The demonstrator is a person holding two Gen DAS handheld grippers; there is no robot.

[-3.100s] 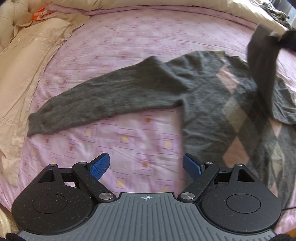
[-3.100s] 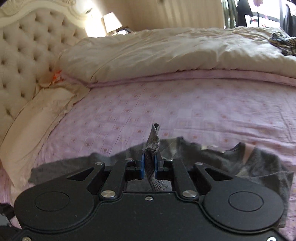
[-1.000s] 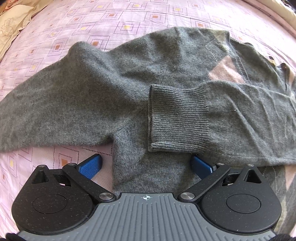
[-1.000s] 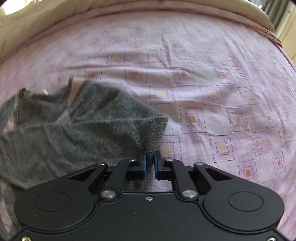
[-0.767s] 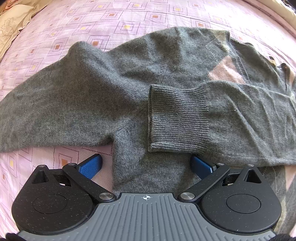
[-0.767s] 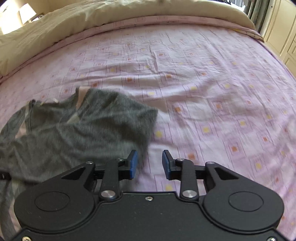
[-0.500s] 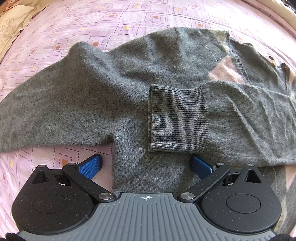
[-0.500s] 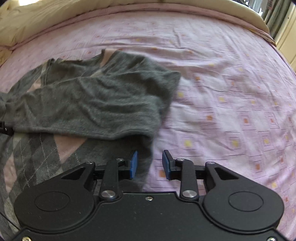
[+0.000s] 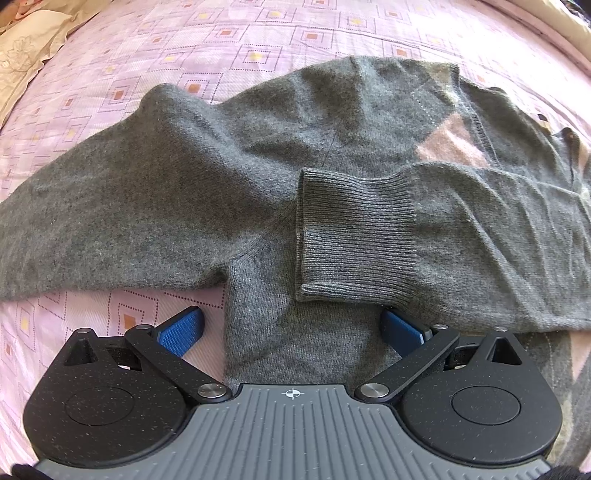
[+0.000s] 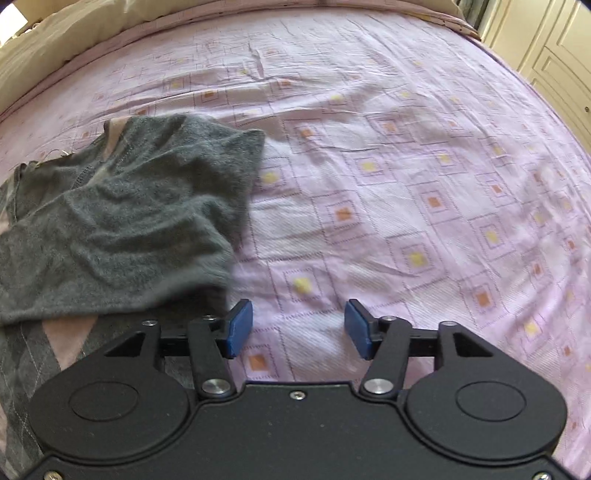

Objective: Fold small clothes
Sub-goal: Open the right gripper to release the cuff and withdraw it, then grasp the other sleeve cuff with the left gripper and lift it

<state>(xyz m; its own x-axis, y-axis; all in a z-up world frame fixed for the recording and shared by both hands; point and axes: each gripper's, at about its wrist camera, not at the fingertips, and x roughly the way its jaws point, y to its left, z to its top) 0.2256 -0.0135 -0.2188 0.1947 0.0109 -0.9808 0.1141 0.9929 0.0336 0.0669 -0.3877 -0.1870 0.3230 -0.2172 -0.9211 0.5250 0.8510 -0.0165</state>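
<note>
1. The sweater (image 9: 258, 192) lies flat on the bed (image 9: 258, 33); its left sleeve (image 9: 92, 221) is spread out, unfolded.
2. The right sleeve (image 9: 424, 236) is folded across the chest.
3. Left gripper (image 9: 291, 332): jaws apart, empty, over the sweater's body.
4. Right gripper (image 10: 297, 328): jaws apart, empty, right of the sweater.
5. Next step, as judged: grasp the left sleeve's cuff and fold it inward.

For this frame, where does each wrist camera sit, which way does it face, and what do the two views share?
Left wrist: sits behind the open left gripper, looking forward and down at the grey sweater, with the folded-in sleeve cuff straight ahead; only its own blue pads and black body show.
Right wrist: sits behind the open right gripper, looking over the pink bedsheet toward a cream duvet; the sweater lies on the left.
Shared: the sweater, the folded sleeve and the bedsheet.
</note>
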